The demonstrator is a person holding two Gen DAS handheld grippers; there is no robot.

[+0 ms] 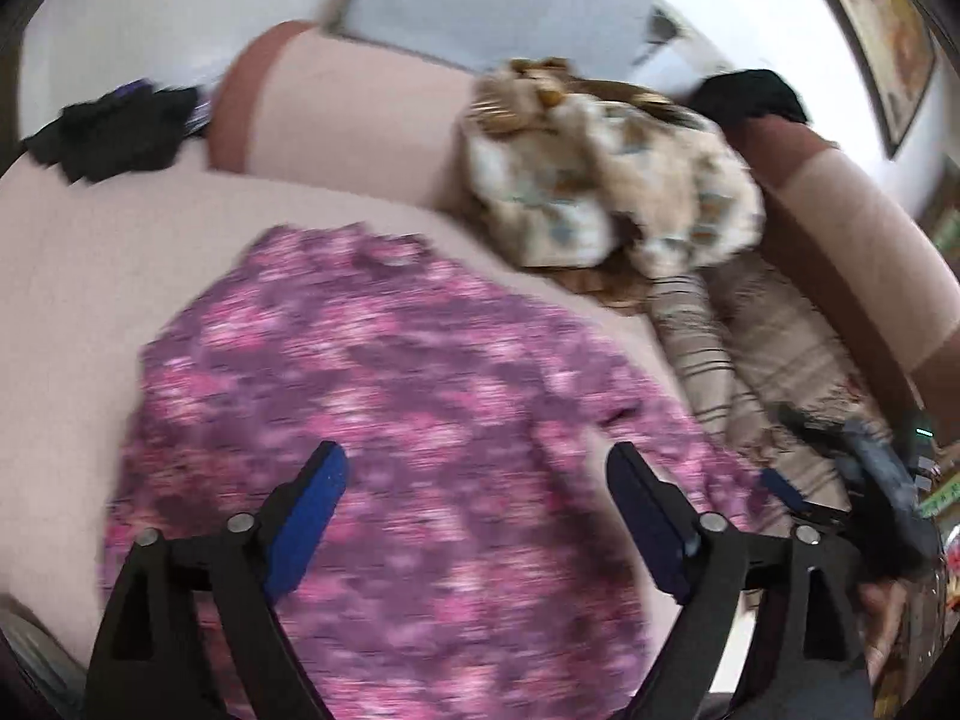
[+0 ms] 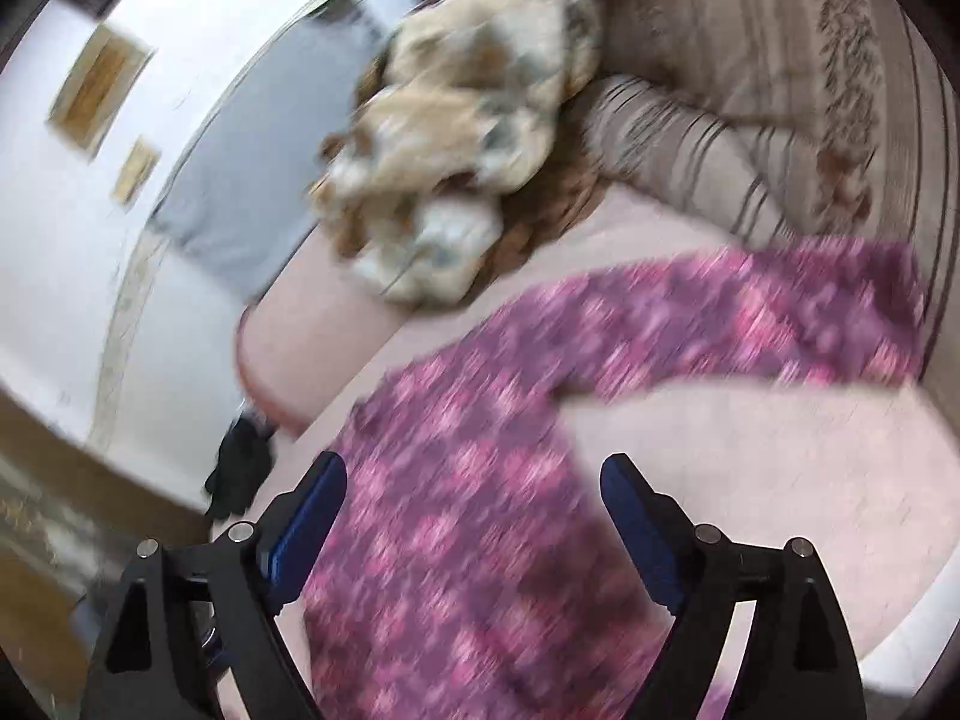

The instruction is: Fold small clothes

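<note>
in the left wrist view the left tool point(image 1: 477, 468) hangs above the pink floral garment point(image 1: 384, 420), fingers spread wide and gripping nothing; the garment lies spread on the pale pink sofa seat point(image 1: 90, 276), its neckline toward the sofa back, so its long axis seems to run from the tool to the backrest. beyond the garment sits a heap of cream patterned clothes point(image 1: 606, 180). in the right wrist view the right tool point(image 2: 474, 477) is likewise released and empty over the garment's body, and one sleeve point(image 2: 750, 324) stretches out from the body toward a striped cushion point(image 2: 678, 150). the blur hides the hems. my guess: the fold has not begun, and the next move calls for pinching that sleeve and bringing it across the body.
</note>
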